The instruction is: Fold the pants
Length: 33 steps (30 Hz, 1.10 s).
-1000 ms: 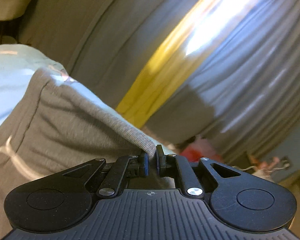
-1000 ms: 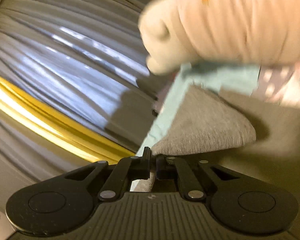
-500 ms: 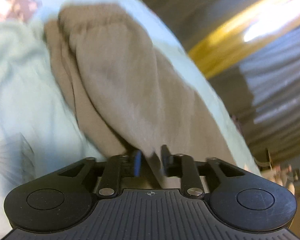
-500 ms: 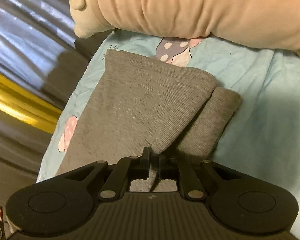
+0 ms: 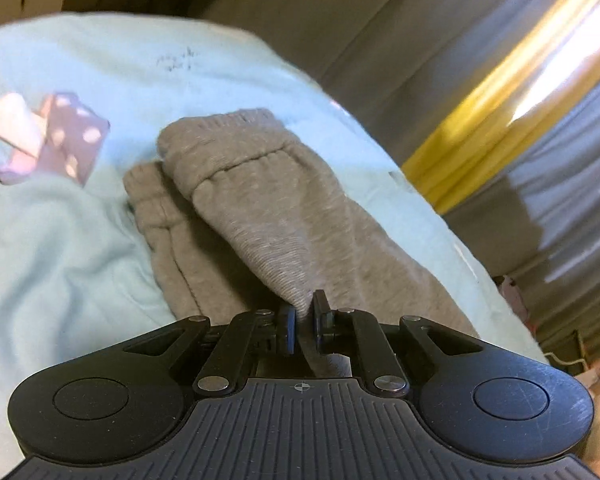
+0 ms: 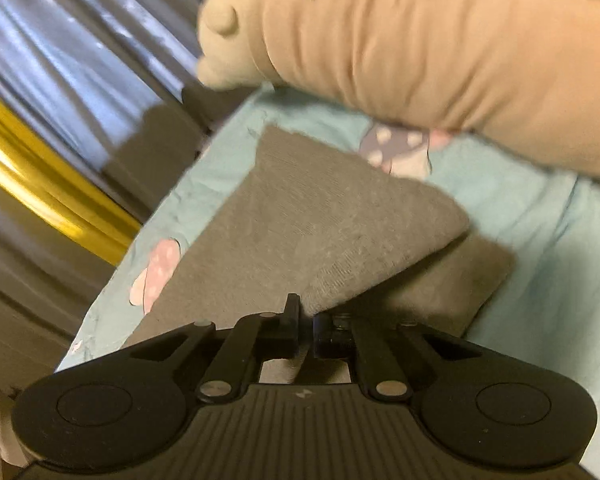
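Observation:
The grey pants lie folded on a light blue bedsheet; the elastic waistband end points away from me in the left wrist view. My left gripper is shut on a grey fabric edge at the near end. In the right wrist view the pants show as a folded grey layer over a lower layer. My right gripper is shut on the near corner of that top layer.
A long beige plush pillow lies across the bed beyond the pants. The sheet carries pink and purple mushroom prints. Grey curtains with a yellow stripe hang past the bed edge; they also show in the right wrist view.
Both grippers have swung down from the curtain side to the bed, carrying the pants' edge over so the top layer now lies on the lower one. Both stay shut on fabric.

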Each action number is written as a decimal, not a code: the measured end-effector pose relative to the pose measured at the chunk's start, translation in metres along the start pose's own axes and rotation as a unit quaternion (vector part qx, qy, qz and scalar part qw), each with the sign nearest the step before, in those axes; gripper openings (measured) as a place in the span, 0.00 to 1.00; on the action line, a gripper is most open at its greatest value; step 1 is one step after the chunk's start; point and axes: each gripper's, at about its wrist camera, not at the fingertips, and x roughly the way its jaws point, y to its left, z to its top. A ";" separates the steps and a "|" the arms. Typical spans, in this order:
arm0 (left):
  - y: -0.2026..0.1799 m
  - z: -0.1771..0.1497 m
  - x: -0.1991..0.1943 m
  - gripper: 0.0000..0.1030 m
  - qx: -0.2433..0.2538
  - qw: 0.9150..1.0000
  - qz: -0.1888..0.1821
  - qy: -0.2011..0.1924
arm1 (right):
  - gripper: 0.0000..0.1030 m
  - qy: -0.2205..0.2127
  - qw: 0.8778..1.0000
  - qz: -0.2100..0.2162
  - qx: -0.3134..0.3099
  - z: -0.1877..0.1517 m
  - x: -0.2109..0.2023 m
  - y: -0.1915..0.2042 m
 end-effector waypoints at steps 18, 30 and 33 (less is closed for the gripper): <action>-0.060 -0.018 -0.061 0.93 0.132 0.986 0.064 -0.076 | 0.31 0.016 0.998 -0.058 0.036 0.000 -0.005 -0.032; -0.119 -0.103 -0.003 0.94 0.114 0.990 -0.032 0.073 | 0.04 -0.006 0.996 -0.019 0.091 0.007 -0.002 -0.040; -0.130 -0.113 0.004 0.94 0.148 0.985 -0.021 0.084 | 0.04 -0.025 0.998 -0.026 0.041 0.009 -0.021 -0.025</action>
